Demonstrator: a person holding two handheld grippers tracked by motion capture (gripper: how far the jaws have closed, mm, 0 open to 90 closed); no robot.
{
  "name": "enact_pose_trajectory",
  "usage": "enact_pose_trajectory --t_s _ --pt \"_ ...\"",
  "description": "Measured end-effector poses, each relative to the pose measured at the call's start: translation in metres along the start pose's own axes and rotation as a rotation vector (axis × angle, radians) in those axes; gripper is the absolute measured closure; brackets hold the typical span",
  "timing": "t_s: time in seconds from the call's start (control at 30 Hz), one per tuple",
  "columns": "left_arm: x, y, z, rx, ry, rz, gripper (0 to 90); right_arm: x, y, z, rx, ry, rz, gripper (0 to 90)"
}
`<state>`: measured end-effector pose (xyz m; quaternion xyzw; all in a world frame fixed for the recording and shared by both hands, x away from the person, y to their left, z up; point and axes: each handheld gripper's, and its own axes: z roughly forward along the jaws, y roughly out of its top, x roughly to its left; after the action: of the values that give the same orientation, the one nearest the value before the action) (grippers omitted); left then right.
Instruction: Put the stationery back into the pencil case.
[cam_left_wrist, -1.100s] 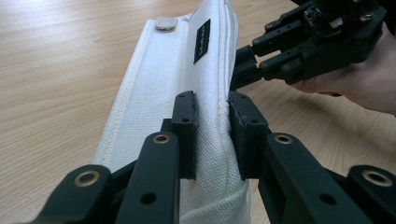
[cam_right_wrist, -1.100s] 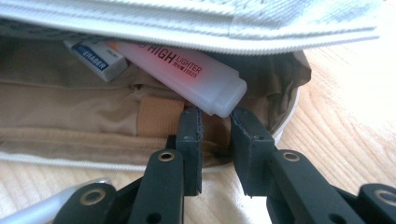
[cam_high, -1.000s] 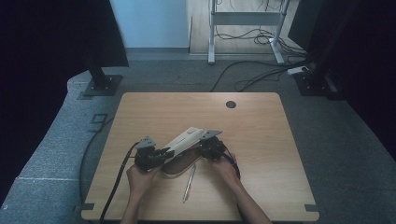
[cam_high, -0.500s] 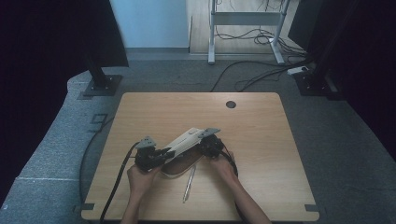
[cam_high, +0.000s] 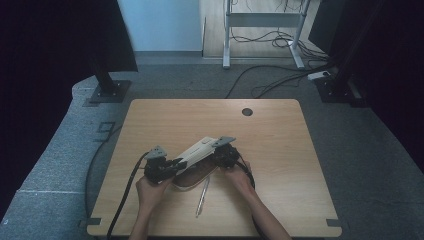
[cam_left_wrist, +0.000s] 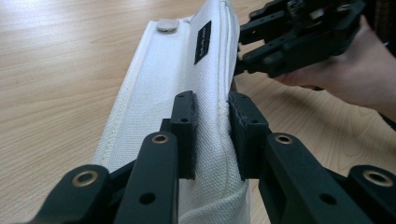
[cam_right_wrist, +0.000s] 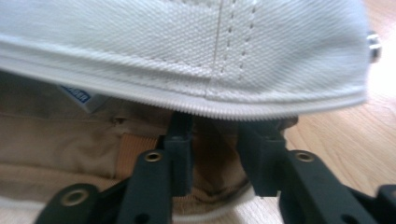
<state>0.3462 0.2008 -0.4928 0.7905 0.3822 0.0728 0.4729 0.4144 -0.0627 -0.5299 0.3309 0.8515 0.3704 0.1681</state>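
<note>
Between the clamped left gripper (cam_left_wrist: 211, 135) and the right gripper (cam_right_wrist: 219, 154), the white pencil case (cam_high: 196, 151) hangs open over the counter (cam_high: 300, 165); the right gripper's jaws, just loosened, stand apart under its lid, so filling seems next.

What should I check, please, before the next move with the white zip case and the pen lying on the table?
1. Left gripper clamped on the case lid: ok, both pads pinch the white fabric.
2. Right gripper gripping the case: not ok; its jaws have just been opening, and they stand apart under the zip edge.
3. Case open: ok, the lid is raised over the lower half and the tan lining shows.
4. Pen within reach: ok, it lies on the table just in front of the case.
5. Inside free of other items: cannot tell, the lid hides most of it.
</note>
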Motion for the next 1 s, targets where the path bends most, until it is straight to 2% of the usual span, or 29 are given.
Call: enact_pose_trajectory --t_s 0.17,0.3,0.43,0.7,1.0 --pt "0.0 0.0 0.0 -0.001 0.001 0.0 73.3 0.0 -0.002 -0.014 -0.013 -0.004 -0.015 54.2" --pt "0.0 0.0 0.0 -0.001 0.001 0.0 73.3 -0.001 -0.004 -0.024 -0.031 -0.007 -0.008 44.9" --pt "0.0 0.0 0.0 -0.002 0.003 0.001 73.3 0.0 -0.007 -0.032 -0.034 0.0 -0.012 39.3" --pt "0.001 0.0 0.0 -0.004 0.017 0.006 73.3 0.008 -0.015 -0.045 -0.039 0.018 -0.013 33.3" --pt "0.003 -0.001 -0.001 -0.006 0.033 0.003 73.2 0.019 -0.026 -0.049 -0.031 0.048 -0.015 31.3"
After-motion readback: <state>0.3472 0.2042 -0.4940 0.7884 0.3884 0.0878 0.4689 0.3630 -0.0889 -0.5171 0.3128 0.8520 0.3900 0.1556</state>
